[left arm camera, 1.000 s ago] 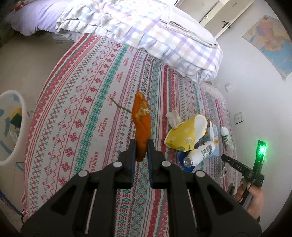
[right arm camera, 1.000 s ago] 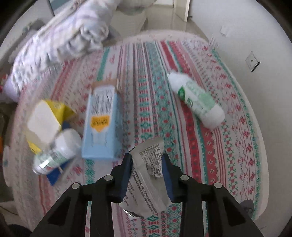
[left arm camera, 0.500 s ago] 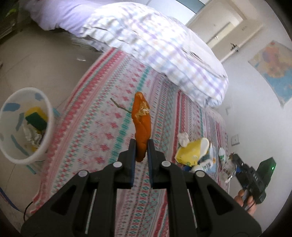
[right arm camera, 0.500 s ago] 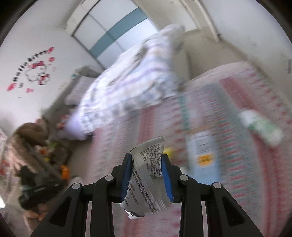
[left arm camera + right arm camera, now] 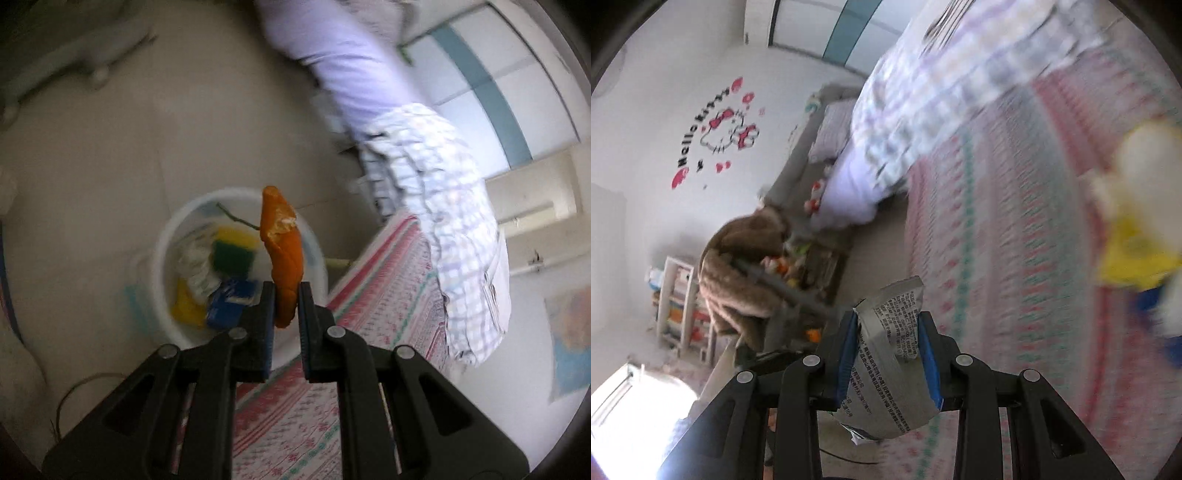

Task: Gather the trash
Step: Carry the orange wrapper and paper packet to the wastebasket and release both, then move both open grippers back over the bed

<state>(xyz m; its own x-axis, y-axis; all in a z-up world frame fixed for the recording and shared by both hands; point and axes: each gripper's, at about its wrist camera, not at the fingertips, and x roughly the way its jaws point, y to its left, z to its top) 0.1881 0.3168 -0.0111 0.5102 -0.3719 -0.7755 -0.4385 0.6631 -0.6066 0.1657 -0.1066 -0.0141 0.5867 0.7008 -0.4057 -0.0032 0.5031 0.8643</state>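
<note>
In the left wrist view, centre frame, the left gripper [image 5: 286, 295] pinches an orange peel [image 5: 282, 254] between its fingers, in front of the white bin [image 5: 162, 258] (sponge and wrappers inside) at centre left. In the right wrist view, the right gripper [image 5: 888, 338] at lower centre clamps a crumpled printed wrapper [image 5: 890, 354]; the patterned bed [image 5: 1015, 240] fills the right.

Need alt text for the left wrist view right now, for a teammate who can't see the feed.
The left gripper pinches an orange peel upright between its fingers, in front of a white bin on the floor holding a sponge and other trash. The patterned bedspread and a checked blanket lie to the right; the picture is motion-blurred.
</note>
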